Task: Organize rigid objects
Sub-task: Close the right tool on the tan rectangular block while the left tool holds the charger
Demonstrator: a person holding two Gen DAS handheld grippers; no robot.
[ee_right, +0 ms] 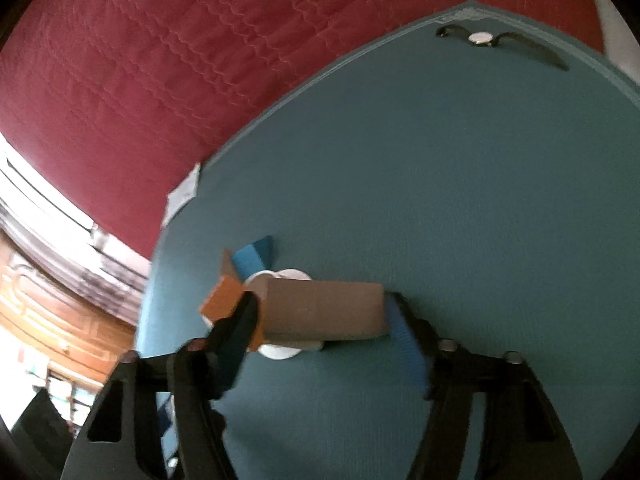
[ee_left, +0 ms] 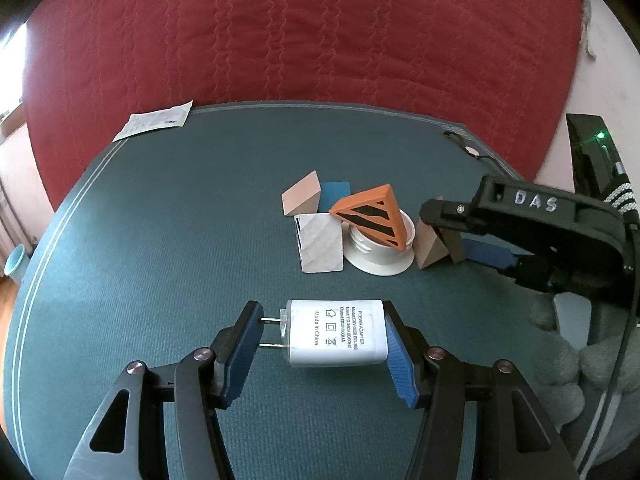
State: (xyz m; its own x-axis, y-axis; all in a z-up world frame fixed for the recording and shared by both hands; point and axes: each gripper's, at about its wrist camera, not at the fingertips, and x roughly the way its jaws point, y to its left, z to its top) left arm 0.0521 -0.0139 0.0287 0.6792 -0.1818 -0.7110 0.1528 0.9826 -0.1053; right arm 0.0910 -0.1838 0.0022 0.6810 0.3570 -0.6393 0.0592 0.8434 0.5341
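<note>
Left wrist view: ribbed blue fingers clamped on smooth white boxy power adapter, prongs sideways.

A white power adapter lies sideways, prongs pointing left, label up, above the teal mat. Farther back cluster a tan wooden wedge, a blue block, a whitish flat card, and an orange black-striped triangle tilted on a white round lid. A tan wedge block lies beside that lid.
</note>
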